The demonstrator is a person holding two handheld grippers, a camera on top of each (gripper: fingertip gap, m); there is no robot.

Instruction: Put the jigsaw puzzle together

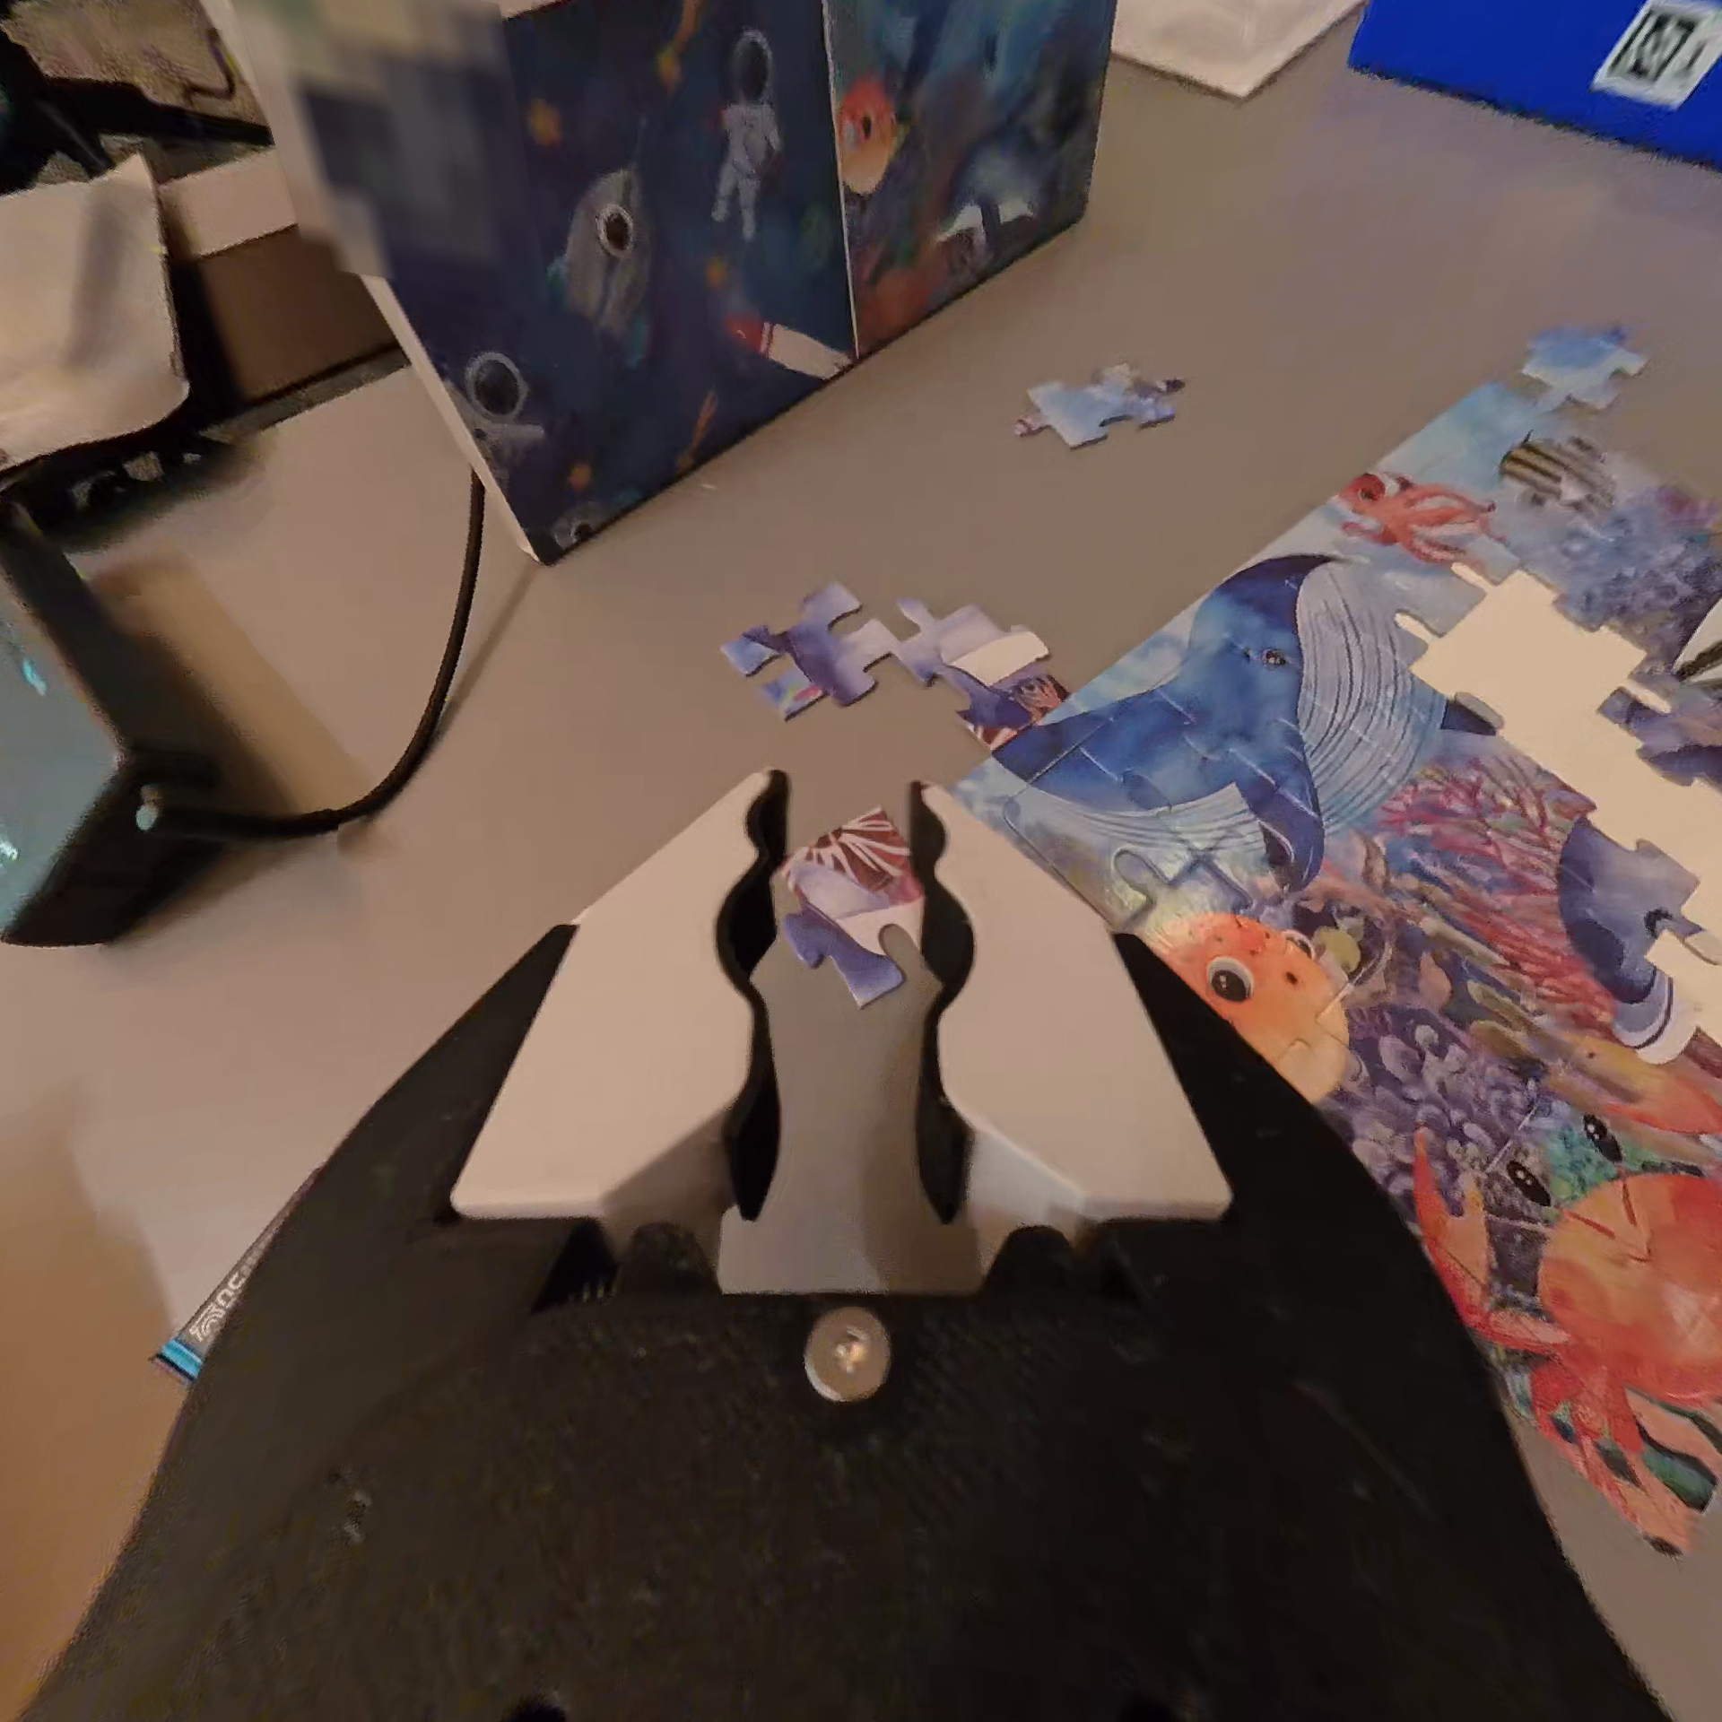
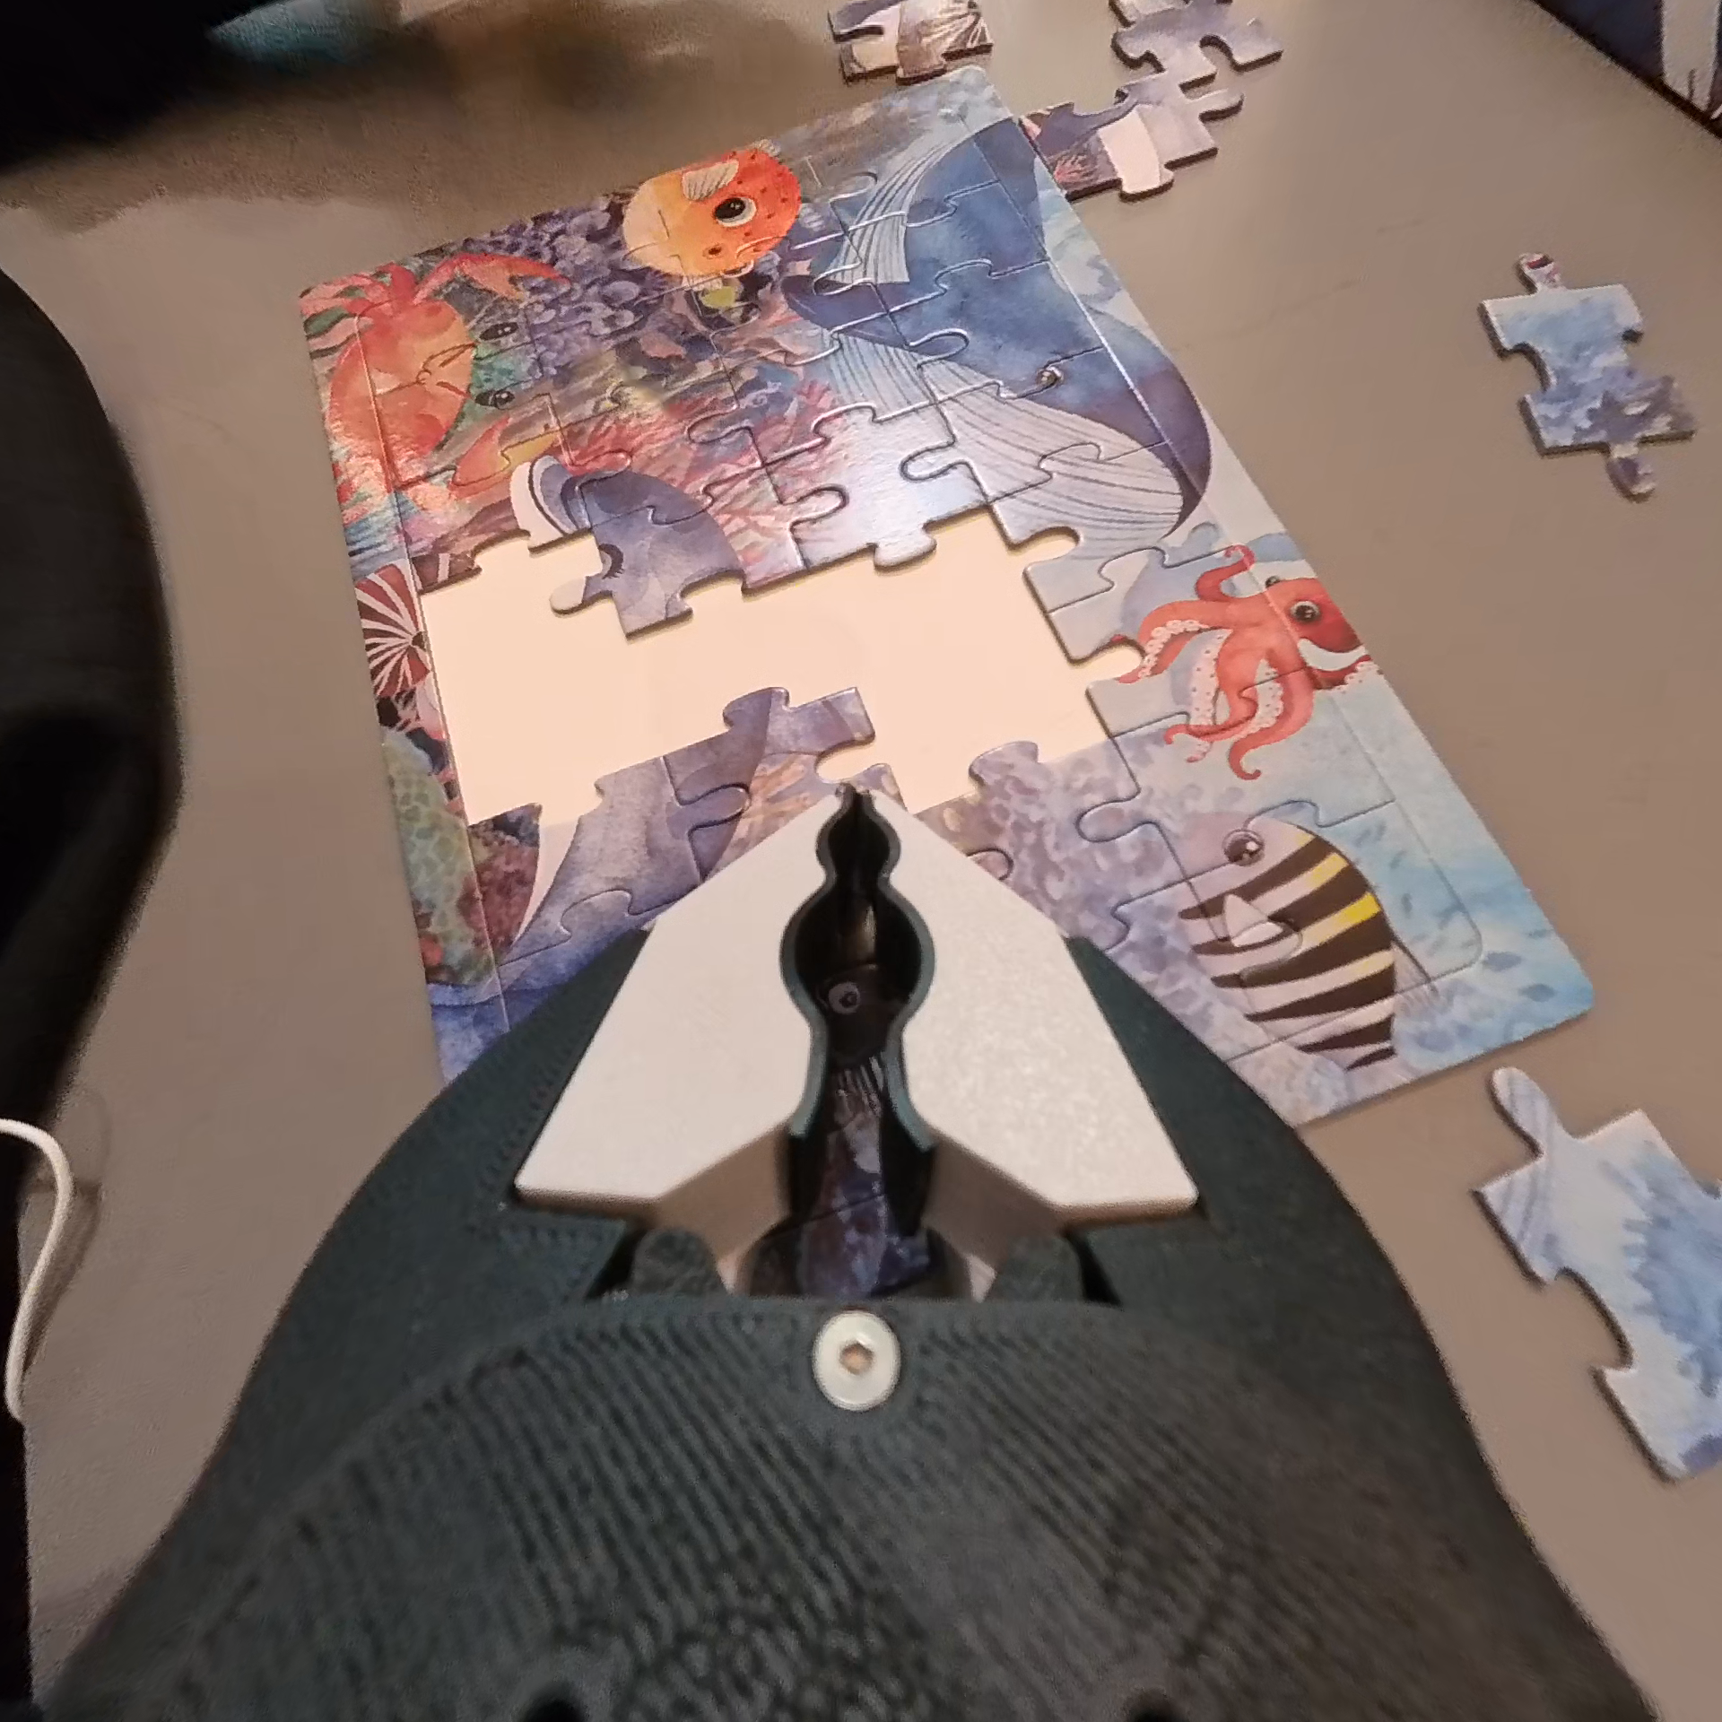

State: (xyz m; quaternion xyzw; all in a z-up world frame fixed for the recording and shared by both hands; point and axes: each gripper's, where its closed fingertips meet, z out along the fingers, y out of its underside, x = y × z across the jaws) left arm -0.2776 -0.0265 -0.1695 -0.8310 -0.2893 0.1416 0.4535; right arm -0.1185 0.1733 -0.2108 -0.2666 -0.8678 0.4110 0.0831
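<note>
The sea-scene jigsaw [image 2: 932, 391] lies flat on the grey table, with a bare white gap [image 2: 745, 652] across its middle. It also shows at the right of the left wrist view [image 1: 1305, 839]. My right gripper [image 2: 850, 792] is shut on a dark purple puzzle piece [image 2: 857, 1072] held edgewise. Its tips hang over the near edge of the gap. My left gripper [image 1: 843, 792] is open. A loose piece with a red-and-white pattern [image 1: 853, 895] lies on the table between its fingertips, just left of the jigsaw's corner.
Loose pieces lie left of the jigsaw [image 1: 820, 652] [image 1: 988, 662] [image 1: 1100, 405] and beside it [image 2: 1584, 373] [image 2: 1621, 1258]. The dark picture box [image 1: 699, 280] stands behind. A black device [image 1: 56, 745] with a cable [image 1: 447, 652] sits at far left. A blue box [image 1: 1491, 75] is at the back right. The grippers' ends are close to 25 centimetres from one another.
</note>
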